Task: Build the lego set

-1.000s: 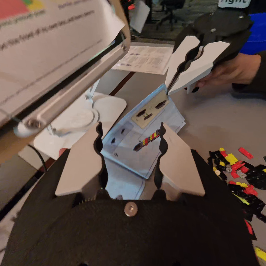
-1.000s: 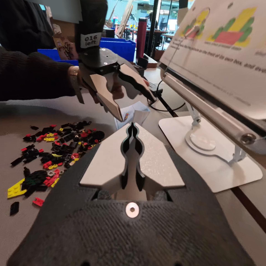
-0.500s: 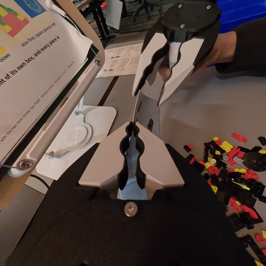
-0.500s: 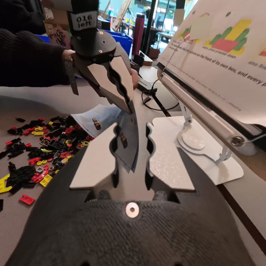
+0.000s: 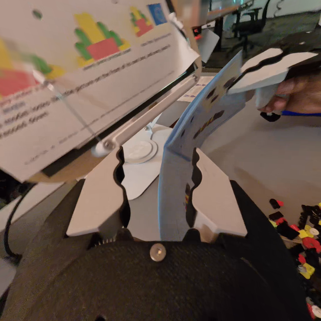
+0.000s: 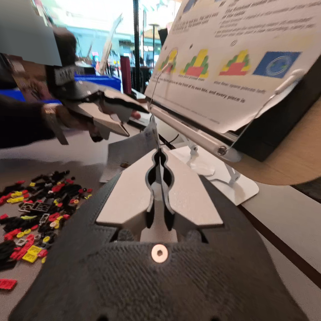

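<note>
A light-blue instruction booklet [image 5: 205, 112] is held up on edge above the grey table, bent in a curve. My right gripper [image 6: 159, 150] is shut on the booklet's upper edge; it also shows in the left wrist view [image 5: 236, 78] at the upper right. My left gripper [image 5: 158, 150] is open, and the booklet's lower part passes between its fingers, close to the right finger. In the right wrist view the left gripper [image 6: 137, 123] is at the left, beside the booklet [image 6: 132, 147]. A pile of black, red and yellow lego pieces [image 6: 34, 205] lies on the table, also in the left wrist view [image 5: 298, 224].
A tilted document stand with a printed sheet [image 5: 104, 90] overhangs the table close to the grippers, on a white base plate [image 5: 139, 173]; it also shows in the right wrist view [image 6: 225, 86]. Another paper [image 5: 196, 90] lies behind. A black cable [image 5: 8, 225] runs at the left.
My left gripper, shut on the booklet half a second ago, has opened. My right gripper, open then, has shut on the booklet's edge. Both grippers have swung toward the stand.
</note>
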